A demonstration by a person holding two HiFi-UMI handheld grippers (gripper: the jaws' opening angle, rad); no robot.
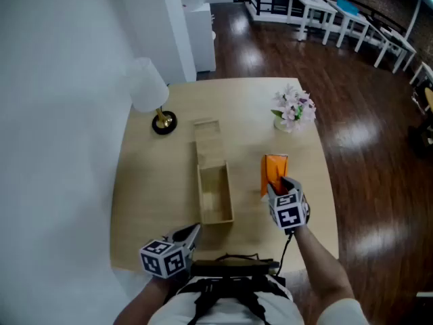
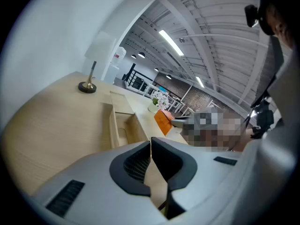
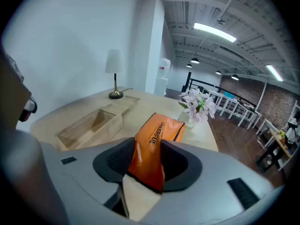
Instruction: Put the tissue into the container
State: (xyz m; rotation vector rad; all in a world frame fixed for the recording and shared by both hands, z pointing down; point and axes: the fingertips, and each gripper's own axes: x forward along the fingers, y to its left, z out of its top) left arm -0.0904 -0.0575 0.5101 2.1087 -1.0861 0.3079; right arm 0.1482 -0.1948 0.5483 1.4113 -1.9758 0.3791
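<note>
An orange tissue pack [image 1: 274,172] [image 3: 154,142] lies on the round wooden table, right of the open wooden box [image 1: 214,193] [image 3: 89,125]. My right gripper [image 1: 279,183] [image 3: 149,165] is shut on the pack's near end, and the pack sticks out forward between the pads. The box's lid [image 1: 207,140] is slid back toward the lamp. My left gripper [image 1: 192,233] [image 2: 151,161] hovers at the table's near edge, just short of the box, shut with nothing between its pads. The pack [image 2: 163,121] and box [image 2: 123,128] show ahead of it in the left gripper view.
A white lamp [image 1: 150,95] on a dark round base stands at the table's [image 1: 149,202] far left. A vase of pink-white flowers [image 1: 293,110] stands at the far right. White wall on the left, dark wood floor to the right.
</note>
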